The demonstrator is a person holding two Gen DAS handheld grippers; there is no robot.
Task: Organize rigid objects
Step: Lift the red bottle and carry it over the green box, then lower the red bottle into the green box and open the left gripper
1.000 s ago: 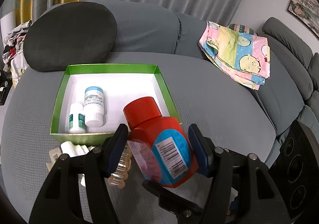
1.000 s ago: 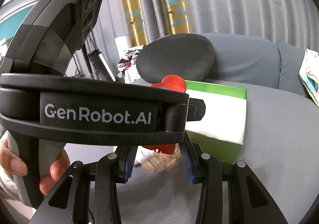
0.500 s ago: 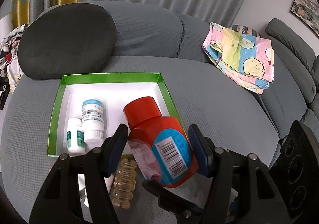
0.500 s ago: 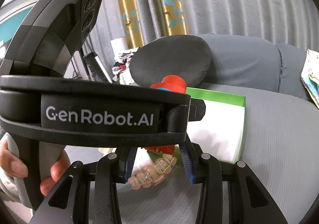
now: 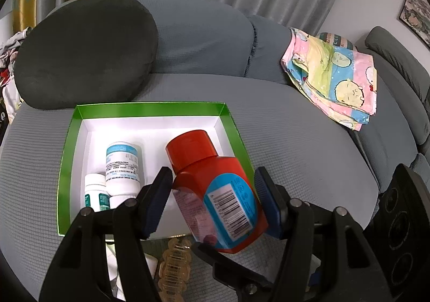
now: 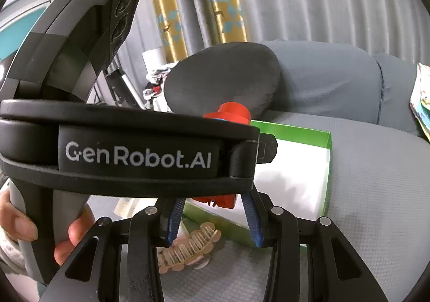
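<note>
Red bottle (image 5: 215,189), barcode label showing, sits pinched in your left gripper (image 5: 212,199) above the green box (image 5: 150,109) holding 2 white bottles (image 5: 122,164); your right gripper (image 6: 212,218) is spread, holding nothing.

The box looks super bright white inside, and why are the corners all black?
Left wrist view: the box floor is overexposed, so its white glares; the fisheye lens leaves black corners and bends the sofa. Right wrist view: same glare and corners, and the nearby left claw body fills the frame.

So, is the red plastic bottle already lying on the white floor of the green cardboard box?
No, the red plastic bottle is held between the pads of the left hand-held gripper, above the green cardboard box.
</note>
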